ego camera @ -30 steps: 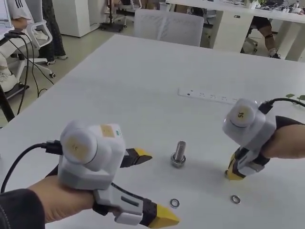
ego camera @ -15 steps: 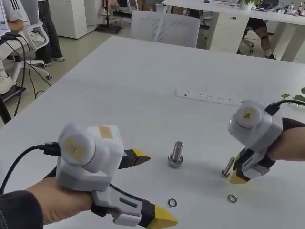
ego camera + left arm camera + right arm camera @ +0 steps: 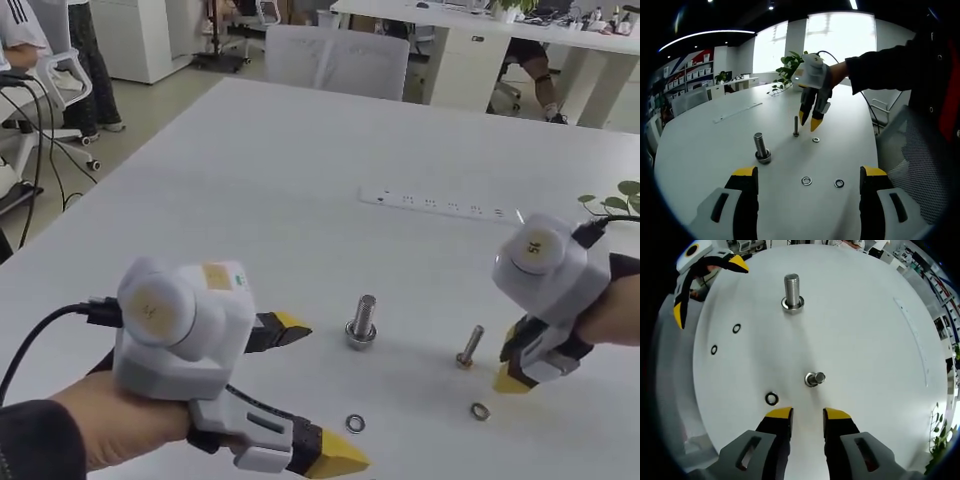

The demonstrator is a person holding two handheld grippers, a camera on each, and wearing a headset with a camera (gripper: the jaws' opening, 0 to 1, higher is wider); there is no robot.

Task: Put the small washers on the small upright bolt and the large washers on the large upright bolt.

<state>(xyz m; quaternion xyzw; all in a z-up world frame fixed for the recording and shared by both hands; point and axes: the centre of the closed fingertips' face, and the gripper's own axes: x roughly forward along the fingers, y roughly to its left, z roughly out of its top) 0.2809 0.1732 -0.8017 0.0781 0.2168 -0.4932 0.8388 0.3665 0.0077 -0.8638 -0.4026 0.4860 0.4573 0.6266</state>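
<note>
Steel washers [image 3: 354, 423] are lying loose toward the near edge of the desk [image 3: 300, 180], none visibly threaded, so picking seems to be starting. Beside the small upright bolt [image 3: 470, 346] the right gripper [image 3: 807, 414] is hovering, jaws slightly parted, empty; the left gripper [image 3: 809, 172] is gaping wide, empty, facing the large upright bolt [image 3: 361, 322]; next comes pinching a thin washer

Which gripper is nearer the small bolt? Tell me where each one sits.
Right. The right gripper hangs just beside the small bolt, jaws open and not touching it. The left gripper is farther off, on the other side of the large bolt.
</note>
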